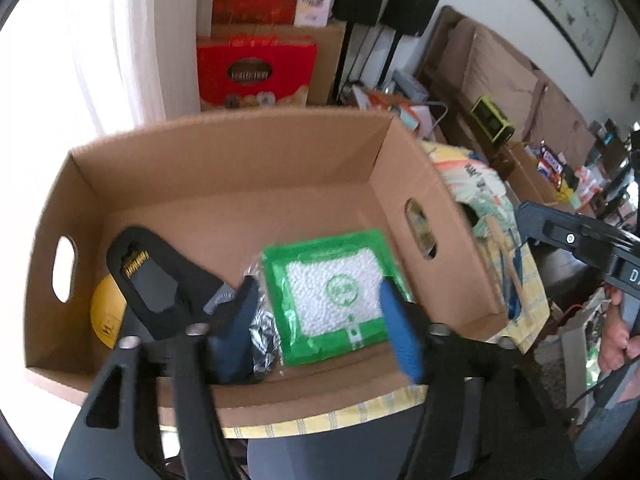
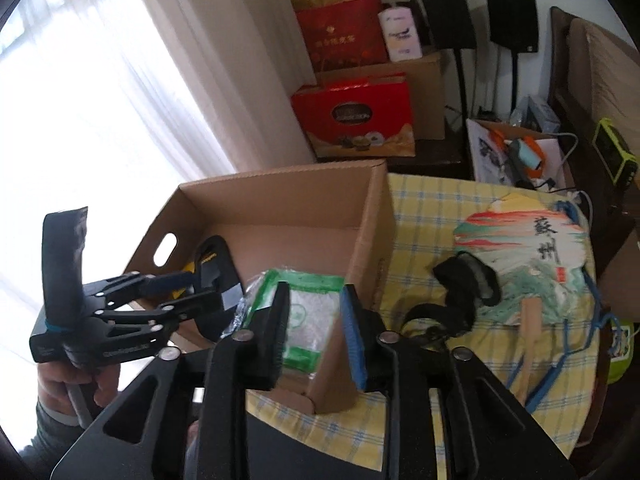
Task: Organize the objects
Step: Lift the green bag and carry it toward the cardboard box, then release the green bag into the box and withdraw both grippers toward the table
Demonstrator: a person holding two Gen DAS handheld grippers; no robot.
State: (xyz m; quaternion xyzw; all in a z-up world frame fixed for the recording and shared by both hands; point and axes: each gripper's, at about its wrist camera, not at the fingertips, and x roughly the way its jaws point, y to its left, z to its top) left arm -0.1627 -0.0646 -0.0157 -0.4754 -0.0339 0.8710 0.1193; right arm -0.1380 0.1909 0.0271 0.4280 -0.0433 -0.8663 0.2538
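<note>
Your left hand-held gripper (image 1: 320,320) hangs over the cardboard box (image 1: 224,184), spread wide with nothing in it.

The green packet (image 1: 336,292) lies inside the box beside a black clamp (image 1: 160,280). Your right hand-held gripper (image 2: 316,332) is also released and empty at the box's near corner. A painted fan (image 2: 532,256) rests on the counter (image 2: 420,216).
</note>
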